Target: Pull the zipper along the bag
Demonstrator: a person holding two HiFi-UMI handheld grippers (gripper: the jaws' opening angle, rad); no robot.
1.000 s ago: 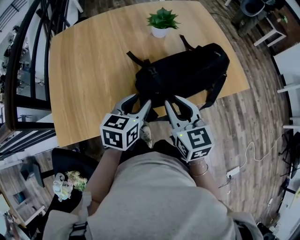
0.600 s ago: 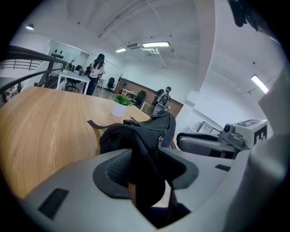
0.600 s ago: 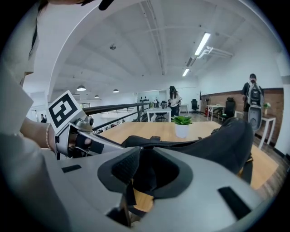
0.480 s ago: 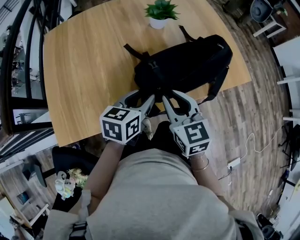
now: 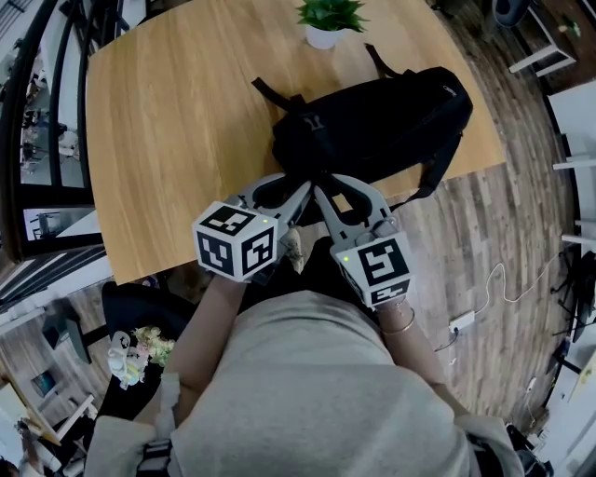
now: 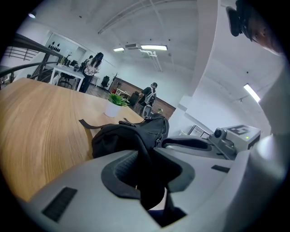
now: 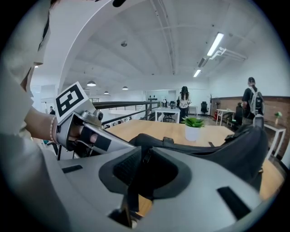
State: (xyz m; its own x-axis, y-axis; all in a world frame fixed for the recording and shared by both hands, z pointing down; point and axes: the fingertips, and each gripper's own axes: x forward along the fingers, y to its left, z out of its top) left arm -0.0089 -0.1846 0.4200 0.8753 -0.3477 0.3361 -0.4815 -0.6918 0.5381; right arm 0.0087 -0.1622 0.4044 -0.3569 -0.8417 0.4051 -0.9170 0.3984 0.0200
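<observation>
Pinches a fold of the bag [image 5: 382, 121] in the left hand-held gripper [image 5: 291, 191], jaws just closing from wide to a narrow grip. Clamps a dark strip of the same bag in the right hand-held gripper [image 5: 340, 191], jaws almost together. Meets tip to tip at the bag's near end now; a second ago, stood apart and gaping. Stretches away ahead of both on the desk [image 5: 177, 121], plant [image 5: 328, 19] beyond. Blocks the left jaws' outlook with bunched fabric.

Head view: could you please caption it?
Left gripper, jaws just closed on the black bag, beside the right gripper at the wooden table.
</observation>
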